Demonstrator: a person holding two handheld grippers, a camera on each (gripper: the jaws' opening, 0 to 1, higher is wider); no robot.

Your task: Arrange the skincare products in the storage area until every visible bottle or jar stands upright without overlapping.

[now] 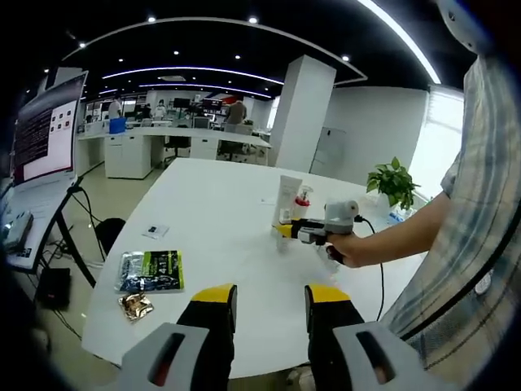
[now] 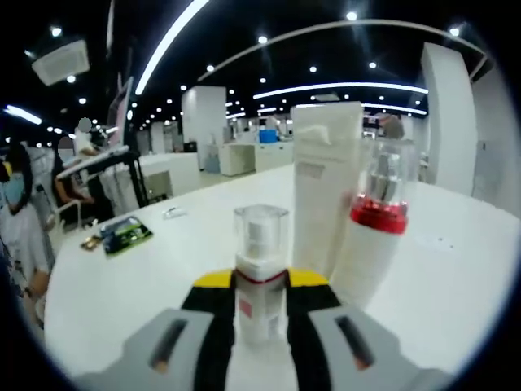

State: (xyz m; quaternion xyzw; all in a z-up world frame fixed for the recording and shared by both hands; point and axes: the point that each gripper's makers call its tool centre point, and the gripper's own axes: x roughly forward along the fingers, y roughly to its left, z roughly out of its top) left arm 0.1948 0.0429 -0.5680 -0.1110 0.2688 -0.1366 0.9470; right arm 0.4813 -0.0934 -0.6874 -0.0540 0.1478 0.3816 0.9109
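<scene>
My right gripper (image 2: 260,305) has its fingers clamped around the small pump bottle (image 2: 260,277), low in the centre of the right gripper view, held upright so it can stand clear of the white tube (image 2: 324,187) and red-collared pump bottle (image 2: 376,228) just behind. My left gripper (image 1: 269,303) hovers released over the white counter (image 1: 203,220), at bottom centre.

**What sits on the big white table**

The white table (image 1: 212,220) is wide and smooth. Near one edge lie a green packet (image 1: 151,270), a small shiny brown wrapper (image 1: 135,305) just beside it, and a little white card (image 1: 155,231). Farther along stand a tall white tube (image 2: 326,183), a white bottle with a red band (image 2: 376,232) and a small clear-capped bottle (image 2: 260,273), all upright. A potted plant (image 1: 394,182) stands at the far edge
</scene>
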